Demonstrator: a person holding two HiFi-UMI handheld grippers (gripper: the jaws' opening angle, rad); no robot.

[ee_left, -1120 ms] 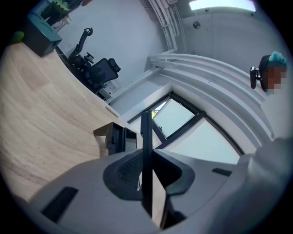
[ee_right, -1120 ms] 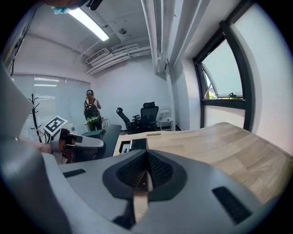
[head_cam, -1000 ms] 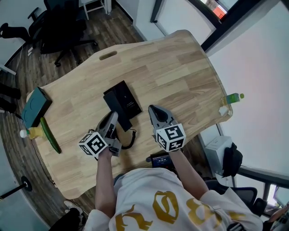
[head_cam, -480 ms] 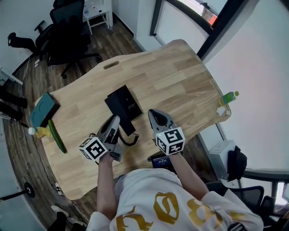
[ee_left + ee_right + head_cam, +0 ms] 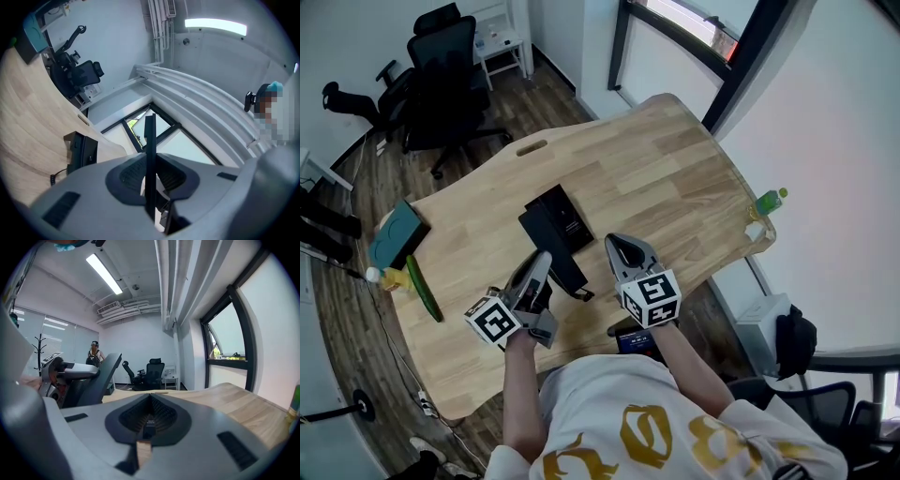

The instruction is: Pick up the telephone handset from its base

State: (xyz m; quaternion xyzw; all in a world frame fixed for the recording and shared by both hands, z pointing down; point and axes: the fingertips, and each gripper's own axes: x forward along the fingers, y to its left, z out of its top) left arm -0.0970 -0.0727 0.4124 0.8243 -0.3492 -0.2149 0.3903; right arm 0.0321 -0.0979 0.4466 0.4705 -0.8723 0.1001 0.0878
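A: Left hand-held gripper [image 5: 541, 261] is clamped on the handset [image 5: 555, 251]. Its own view shows a thin dark strip [image 5: 150, 154] pinched between the jaws. The base [image 5: 80, 150] sits apart from it on the worktop [image 5: 675, 169].

B: Right one?

A: Right hand-held gripper [image 5: 621, 246] has its jaws together with nothing in them. It's low beside the left.

B: So the lift looks under way. How to finish it well?

A: I'd raise it straight and slowly, and keep the clamp firm, since the strip looks narrow in the pads. Watch the cord [image 5: 581, 293]. If it goes taut it could drag the base. The free gripper could steady the base.

B: What can't you read?

A: From the head view, handset and base [image 5: 565, 208] are both black and overlap, so the gap between them isn't clear there. The left gripper view shows the handset only edge-on, so I can't tell which end is gripped. The cord's join to the handset is hidden.
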